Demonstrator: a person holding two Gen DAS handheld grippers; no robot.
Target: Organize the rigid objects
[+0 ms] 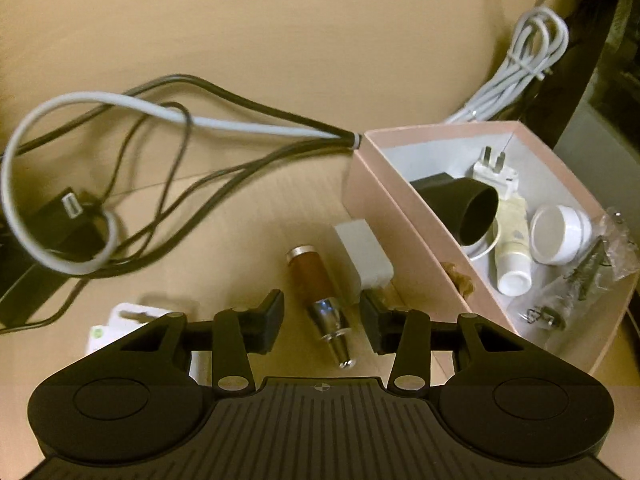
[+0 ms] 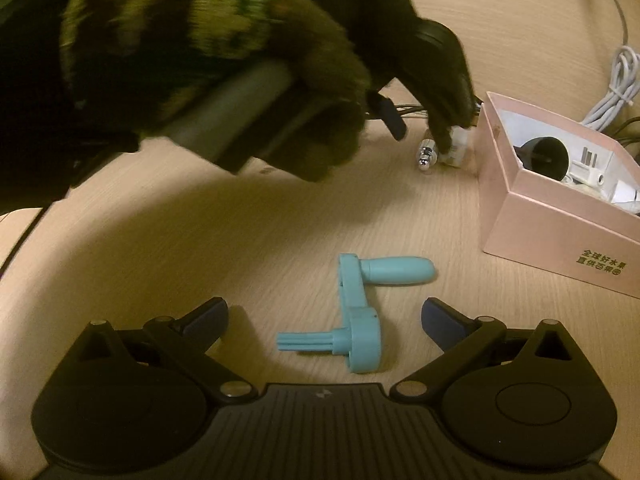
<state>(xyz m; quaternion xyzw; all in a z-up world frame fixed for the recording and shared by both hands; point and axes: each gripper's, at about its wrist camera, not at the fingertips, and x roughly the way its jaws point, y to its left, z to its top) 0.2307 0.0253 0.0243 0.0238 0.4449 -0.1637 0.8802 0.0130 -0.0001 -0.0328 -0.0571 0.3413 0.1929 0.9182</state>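
Note:
My left gripper (image 1: 322, 318) is open, its fingers on either side of a brown and chrome stopper (image 1: 322, 296) lying on the table. A white charger block (image 1: 366, 258) lies just right of it, against the pink box (image 1: 404, 216). The box holds a black cone, a white plug, a white tube, a white cap and bagged parts. My right gripper (image 2: 324, 318) is open and low over a teal plastic crank handle (image 2: 360, 300) on the table. In the right wrist view the left gripper (image 2: 420, 128) and its gloved hand hover over the stopper (image 2: 426, 156) near the box (image 2: 560, 216).
A tangle of grey and black cables (image 1: 160, 136) with a black adapter (image 1: 68, 220) lies at the left. A coiled white cable (image 1: 532, 52) sits behind the box. A white packaged item (image 1: 120, 320) lies under the left finger mount. The table edge curves at far right.

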